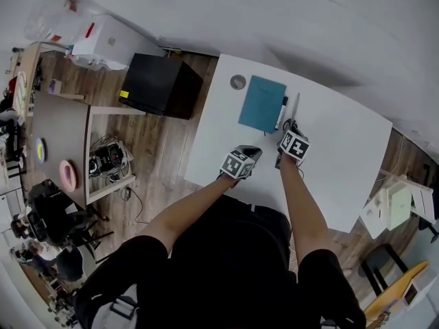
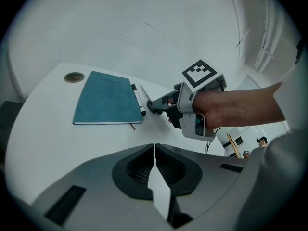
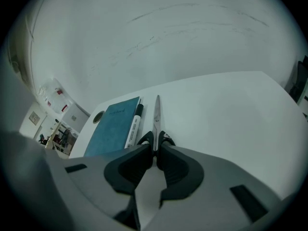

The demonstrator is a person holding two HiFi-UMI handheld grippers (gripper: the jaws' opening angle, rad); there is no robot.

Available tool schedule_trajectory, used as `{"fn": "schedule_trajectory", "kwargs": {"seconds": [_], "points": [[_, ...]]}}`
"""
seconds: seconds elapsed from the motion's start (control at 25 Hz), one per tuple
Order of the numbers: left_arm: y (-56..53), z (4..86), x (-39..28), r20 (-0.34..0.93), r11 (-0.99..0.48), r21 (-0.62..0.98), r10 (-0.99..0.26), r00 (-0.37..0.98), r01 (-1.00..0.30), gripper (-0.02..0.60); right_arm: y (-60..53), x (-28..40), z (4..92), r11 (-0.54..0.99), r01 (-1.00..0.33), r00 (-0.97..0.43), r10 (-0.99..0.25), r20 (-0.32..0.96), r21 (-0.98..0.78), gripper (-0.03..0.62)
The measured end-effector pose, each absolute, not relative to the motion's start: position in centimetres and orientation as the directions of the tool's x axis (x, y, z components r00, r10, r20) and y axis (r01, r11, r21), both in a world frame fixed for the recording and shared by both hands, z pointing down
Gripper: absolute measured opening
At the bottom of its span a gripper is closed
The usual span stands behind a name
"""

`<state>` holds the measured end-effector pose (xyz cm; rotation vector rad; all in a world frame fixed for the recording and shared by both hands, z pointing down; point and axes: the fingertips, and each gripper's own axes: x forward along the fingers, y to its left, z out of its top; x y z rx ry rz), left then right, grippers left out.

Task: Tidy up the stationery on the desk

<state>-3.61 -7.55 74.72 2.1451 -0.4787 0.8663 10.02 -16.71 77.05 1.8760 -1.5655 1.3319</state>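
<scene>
**Now, scissors in the right gripper, blades toward the far edge**

Here the scissors [image 3: 157, 110] lie lengthwise from front to back on the white tabletop [image 1: 343, 156]. Their closed blades point at the far edge and their black handles point back toward the person. The right gripper [image 3: 155, 150] is clamped on those handles, which bulge out on either side of the pads. It comes in from the near side, in line with the blades. Whether the blade tips rest on the tabletop or hang just above it cannot be told.

Just left of the scissors [image 1: 295, 108] and parallel to them lies a marker [image 1: 282, 112]. It has a white barrel, and its dark end is toward the far edge. The marker runs close along the right long side of a teal notebook [image 1: 262, 103]. The notebook's long axis also runs front to back, and it sits in the far left part of the tabletop. A round grommet [image 1: 238, 82] is set into the far left corner, just beyond the notebook's left side.

The left gripper [image 1: 250, 151] hovers nearer the front edge, left of the right gripper [image 1: 291, 127] and well short of the notebook. In the left gripper view its jaws stand together with nothing between them [image 2: 154, 150]. They are aimed toward the notebook [image 2: 103, 97] and the marker [image 2: 138, 100].
</scene>
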Motion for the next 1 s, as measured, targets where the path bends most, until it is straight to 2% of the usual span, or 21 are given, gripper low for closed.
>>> {"fn": "schedule_trajectory", "kwargs": {"seconds": [0.48, 1.0], "points": [[-7.3, 75.7, -6.6, 0.716, -0.625, 0.525, -0.044, 0.697, -0.578, 0.023, -16.7, 9.2, 77.4, -0.302, -0.938, 0.025, -0.551, 0.834, -0.171, 0.087], [-8.4, 74.0, -8.8, 0.687, -0.623, 0.522, -0.098, 0.720, -0.583, 0.023, -15.4, 9.4, 75.6, -0.326, -0.927, 0.036, -0.575, 0.817, -0.188, 0.088]]}}
